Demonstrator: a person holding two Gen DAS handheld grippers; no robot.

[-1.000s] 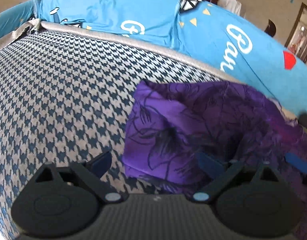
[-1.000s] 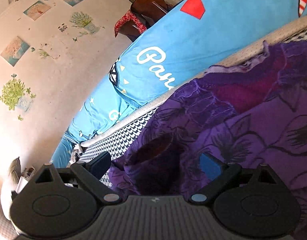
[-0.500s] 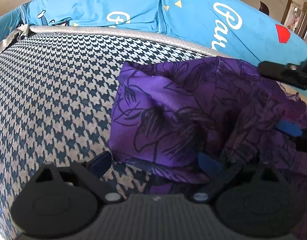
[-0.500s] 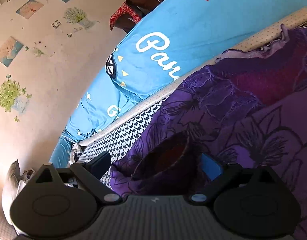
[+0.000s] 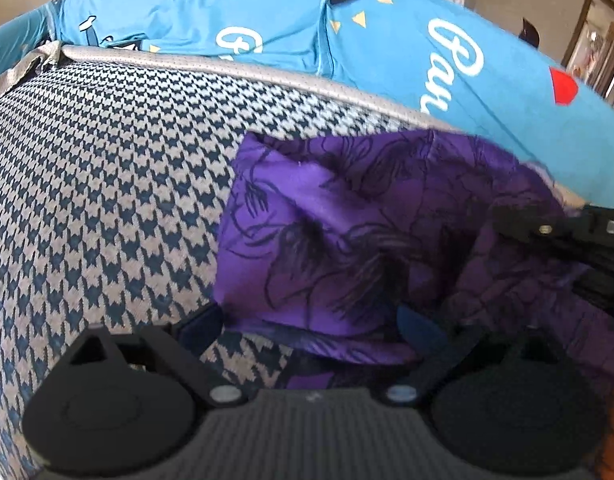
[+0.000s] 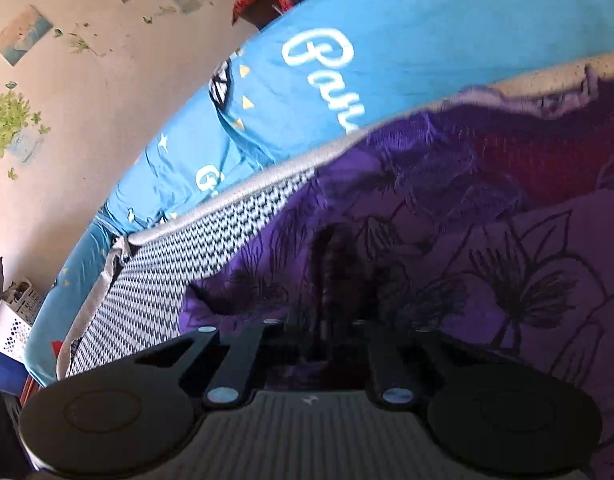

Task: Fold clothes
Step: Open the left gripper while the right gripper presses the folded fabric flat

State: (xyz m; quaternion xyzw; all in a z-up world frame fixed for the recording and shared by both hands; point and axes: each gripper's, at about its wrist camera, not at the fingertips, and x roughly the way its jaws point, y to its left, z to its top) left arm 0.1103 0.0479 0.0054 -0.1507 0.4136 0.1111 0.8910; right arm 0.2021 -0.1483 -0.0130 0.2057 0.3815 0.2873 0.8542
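Observation:
A purple garment [image 5: 327, 232] printed with black flowers lies bunched on a houndstooth-patterned surface [image 5: 107, 184]. My left gripper [image 5: 309, 324] is open at the garment's near edge, and a fold of the cloth lies between its blue fingertips [image 5: 417, 322]. The right gripper [image 5: 563, 232] reaches in from the right in the left wrist view. In the right wrist view the purple garment [image 6: 487, 264] fills the right half. My right gripper [image 6: 327, 320] is shut on a raised fold of it, and the cloth hides the fingertips.
A bright blue sheet [image 5: 387, 48] with white lettering lies beyond the grey piped edge [image 5: 235, 68] of the houndstooth surface [image 6: 211, 240]. A wall with pictures [image 6: 87, 80] and a white basket [image 6: 9, 330] are on the left. A doorway [image 5: 599, 40] shows far right.
My right gripper has closed from open onto a fold of the purple garment. My left gripper stays open near the garment's edge, and the right gripper has come further into its view.

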